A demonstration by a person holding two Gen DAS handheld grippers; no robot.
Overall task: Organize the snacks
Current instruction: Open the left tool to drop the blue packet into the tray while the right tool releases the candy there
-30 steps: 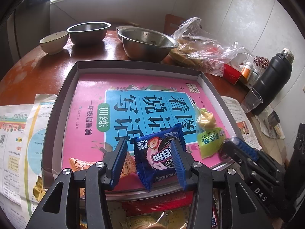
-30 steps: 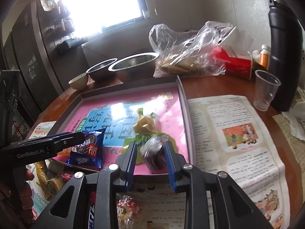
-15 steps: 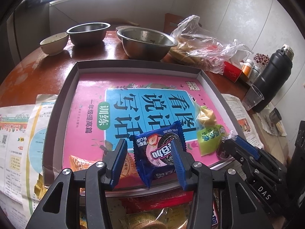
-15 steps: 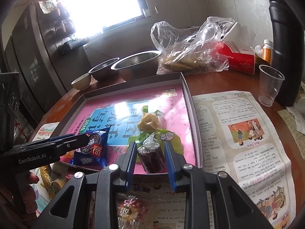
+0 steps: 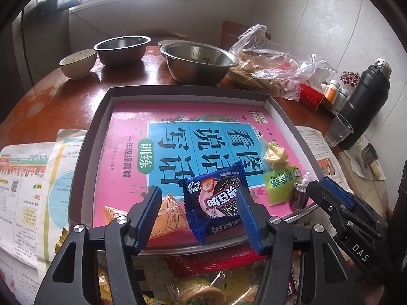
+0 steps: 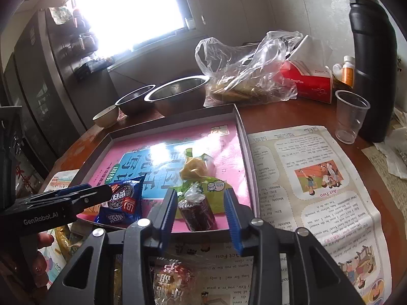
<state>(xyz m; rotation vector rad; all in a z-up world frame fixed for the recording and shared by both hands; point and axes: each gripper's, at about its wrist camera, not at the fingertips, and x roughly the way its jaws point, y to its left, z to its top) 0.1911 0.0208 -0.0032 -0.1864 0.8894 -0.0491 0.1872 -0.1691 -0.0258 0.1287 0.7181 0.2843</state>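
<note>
Opening just now, each hand-held gripper lets go: left [image 5: 198,213] around the blue cookie pack [image 5: 216,200], right [image 6: 201,211] around the dark candy [image 6: 197,214], its label too small to read.

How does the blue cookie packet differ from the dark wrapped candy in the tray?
The blue cookie packet is flat, opaque and printed; the dark wrapped candy is small, rounded, in clear wrap with a twisted top. The packet lies nearer the tray's middle, the candy at its corner. Both rest at the near edge.
</note>
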